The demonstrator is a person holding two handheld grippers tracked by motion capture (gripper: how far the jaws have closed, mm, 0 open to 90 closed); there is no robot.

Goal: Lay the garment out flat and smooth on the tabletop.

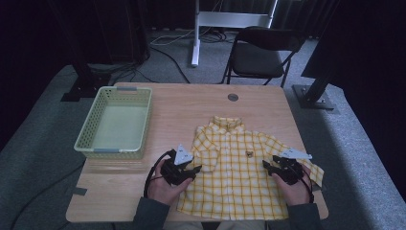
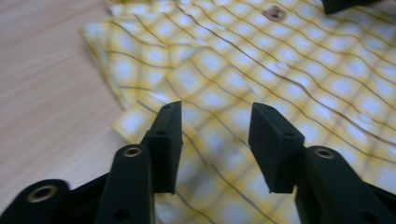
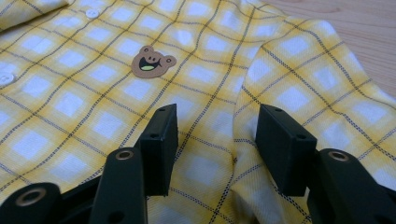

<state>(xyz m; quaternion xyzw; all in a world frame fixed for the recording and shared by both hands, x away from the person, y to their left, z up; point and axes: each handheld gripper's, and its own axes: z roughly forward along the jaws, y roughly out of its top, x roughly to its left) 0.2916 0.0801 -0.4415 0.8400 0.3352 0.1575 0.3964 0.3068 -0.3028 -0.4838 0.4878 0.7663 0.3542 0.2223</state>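
Both forearms come in low over the near edge of the wooden table [image 1: 182,103], where the yellow checked shirt [image 1: 237,167] lies flat, front up, well apart from the green basket [image 1: 116,122] at far left. Left gripper [image 1: 191,171] hangs at one side of the shirt, right gripper [image 1: 270,167] at the other by the sleeve [image 3: 299,88]; both sets of jaws stand apart, gripping nothing. I'd pinch each sleeve by its outer edge and fold inward evenly, clear of the bear patch [image 3: 152,61].
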